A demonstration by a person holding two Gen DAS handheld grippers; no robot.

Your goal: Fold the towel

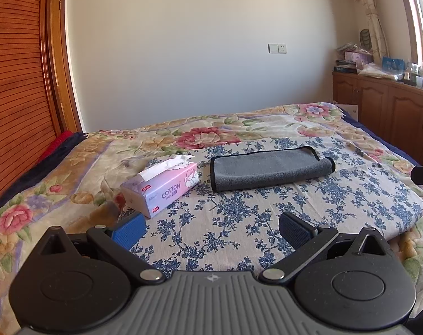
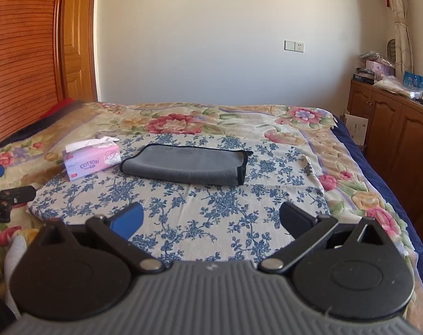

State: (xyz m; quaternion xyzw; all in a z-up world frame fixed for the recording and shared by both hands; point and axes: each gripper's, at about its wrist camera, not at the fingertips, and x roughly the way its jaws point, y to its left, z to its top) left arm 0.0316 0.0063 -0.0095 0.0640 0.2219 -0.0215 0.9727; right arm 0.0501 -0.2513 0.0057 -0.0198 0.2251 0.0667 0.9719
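Observation:
A grey towel (image 1: 270,167) with black edging lies folded into a long strip on a blue-flowered cloth (image 1: 239,217) spread on the bed. It also shows in the right wrist view (image 2: 186,164). My left gripper (image 1: 211,229) is open and empty, hovering over the cloth well short of the towel. My right gripper (image 2: 211,220) is open and empty too, also short of the towel. The left gripper's tips show at the left edge of the right wrist view (image 2: 5,192).
A pink tissue box (image 1: 164,187) lies left of the towel, seen also in the right wrist view (image 2: 91,162). The bed has a floral blanket (image 1: 72,167). A wooden headboard (image 1: 13,97) stands left, wooden cabinets (image 2: 393,128) with clutter right.

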